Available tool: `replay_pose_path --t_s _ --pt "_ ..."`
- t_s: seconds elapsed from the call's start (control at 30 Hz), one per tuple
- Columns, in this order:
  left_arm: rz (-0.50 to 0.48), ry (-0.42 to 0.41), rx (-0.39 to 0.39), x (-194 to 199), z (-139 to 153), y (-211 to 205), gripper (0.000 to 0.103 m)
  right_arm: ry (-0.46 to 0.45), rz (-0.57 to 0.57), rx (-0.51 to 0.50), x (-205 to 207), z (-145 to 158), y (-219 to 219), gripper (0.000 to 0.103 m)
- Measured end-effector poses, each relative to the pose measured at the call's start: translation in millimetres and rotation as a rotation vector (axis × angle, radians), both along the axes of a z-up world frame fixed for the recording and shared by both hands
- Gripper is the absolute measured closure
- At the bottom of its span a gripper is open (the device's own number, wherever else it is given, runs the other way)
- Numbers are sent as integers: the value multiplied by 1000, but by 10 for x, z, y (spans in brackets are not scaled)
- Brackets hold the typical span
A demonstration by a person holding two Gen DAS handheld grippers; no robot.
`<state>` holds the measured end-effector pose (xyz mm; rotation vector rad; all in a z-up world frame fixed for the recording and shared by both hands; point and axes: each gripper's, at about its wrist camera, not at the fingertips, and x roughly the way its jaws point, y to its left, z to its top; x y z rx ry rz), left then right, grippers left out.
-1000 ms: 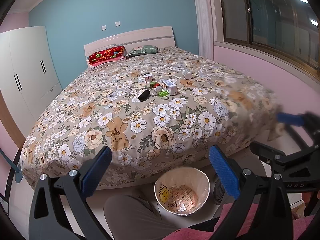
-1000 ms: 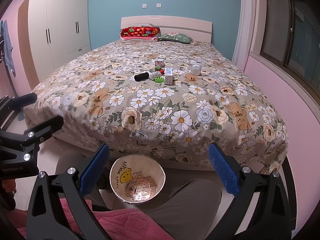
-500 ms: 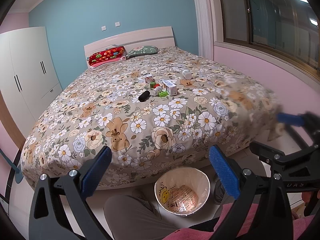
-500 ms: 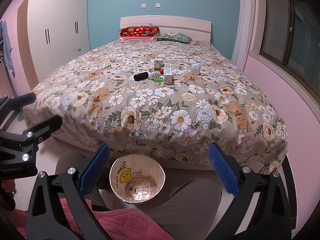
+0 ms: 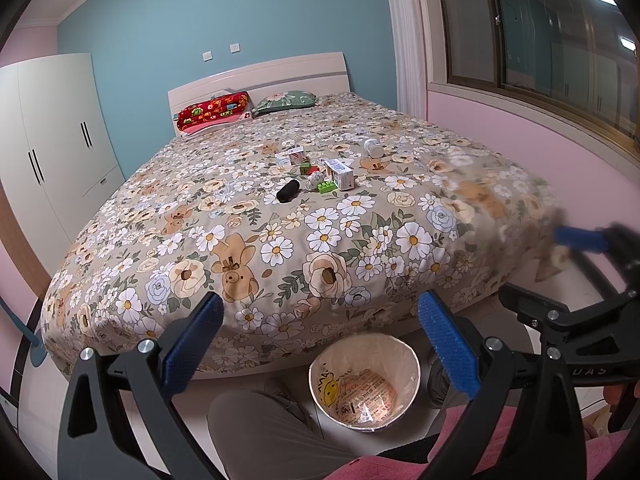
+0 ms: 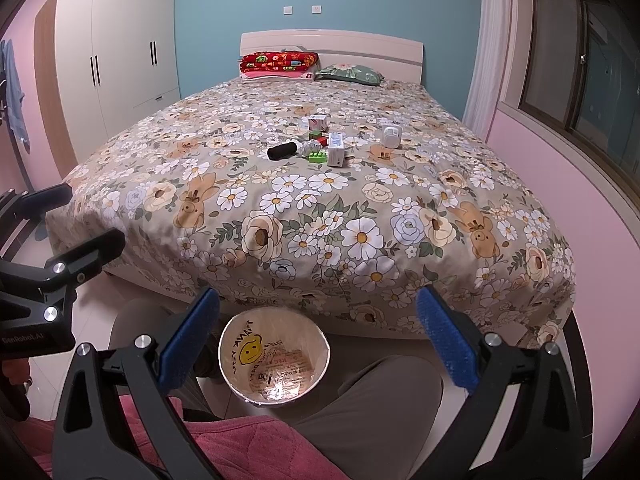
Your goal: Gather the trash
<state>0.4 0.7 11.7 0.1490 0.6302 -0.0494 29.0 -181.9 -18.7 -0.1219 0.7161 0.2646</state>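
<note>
Both left tongs [image 5: 320,344] and right tongs [image 6: 318,340] are hanging apart, empty, over the bin [image 6: 276,360]; trash cluster [image 6: 324,146] is lying mid-bed [image 6: 360,240], needing a long, level reach.

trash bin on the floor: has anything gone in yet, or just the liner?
Apparently just the liner: the trash bin stands upright at the bed's foot, with only a printed plastic liner visible inside. The clutter still sits on the bed.

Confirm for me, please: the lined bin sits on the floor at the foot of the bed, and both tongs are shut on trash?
Not quite: both the left tongs and right tongs are open and empty, as each wrist view shows. The lined bin does sit on the floor at the foot of the bed.
</note>
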Motion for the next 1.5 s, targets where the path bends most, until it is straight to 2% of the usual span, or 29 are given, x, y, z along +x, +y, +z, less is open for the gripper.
replay_pose_path --t_s 1.07,1.27,1.5 --pt "1 6 -4 -2 -20 6 4 6 -4 -6 -4 -50 -24 7" --pt "1 29 -14 59 -121 51 4 20 3 -17 40 -101 9 7" --pt "20 100 -44 305 -320 166 4 58 0 -12 226 -217 32 7"
